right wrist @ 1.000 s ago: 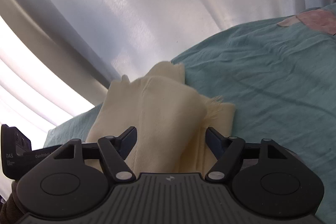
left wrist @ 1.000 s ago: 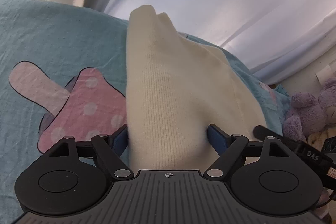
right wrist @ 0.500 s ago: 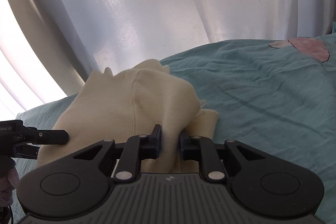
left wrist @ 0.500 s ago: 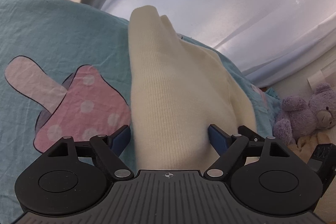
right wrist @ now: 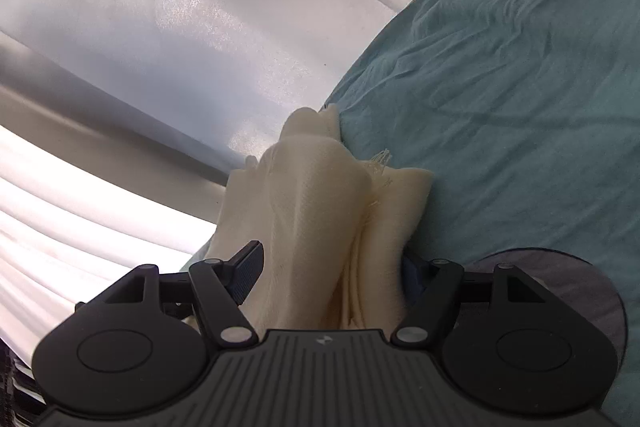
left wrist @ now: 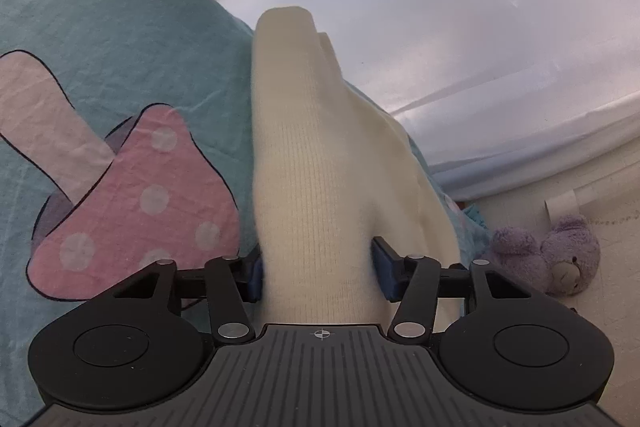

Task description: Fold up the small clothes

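Observation:
A cream knit garment (left wrist: 312, 155) lies bunched in a long ridge on the teal bed sheet (left wrist: 100, 27). My left gripper (left wrist: 318, 267) straddles its near end. The jaws are closing and both blue pads (left wrist: 256, 273) press into the knit. In the right wrist view the other end of the garment (right wrist: 316, 195) shows folded layers and a frayed edge. My right gripper (right wrist: 328, 267) has that end between its jaws, which are opening. The left pad (right wrist: 248, 269) stands just off the fold and the right pad is half hidden by the cloth.
A pink mushroom print (left wrist: 132, 195) marks the sheet left of the garment. Pale curtains (left wrist: 460, 27) hang past the bed's far edge, bright in the right wrist view (right wrist: 180, 7). A purple teddy bear (left wrist: 552, 259) lies at the right, off the bed.
The left jaws have narrowed onto the garment. The right jaws pinched the cloth half a second ago and have since spread wide. Both grippers have sunk and rolled.

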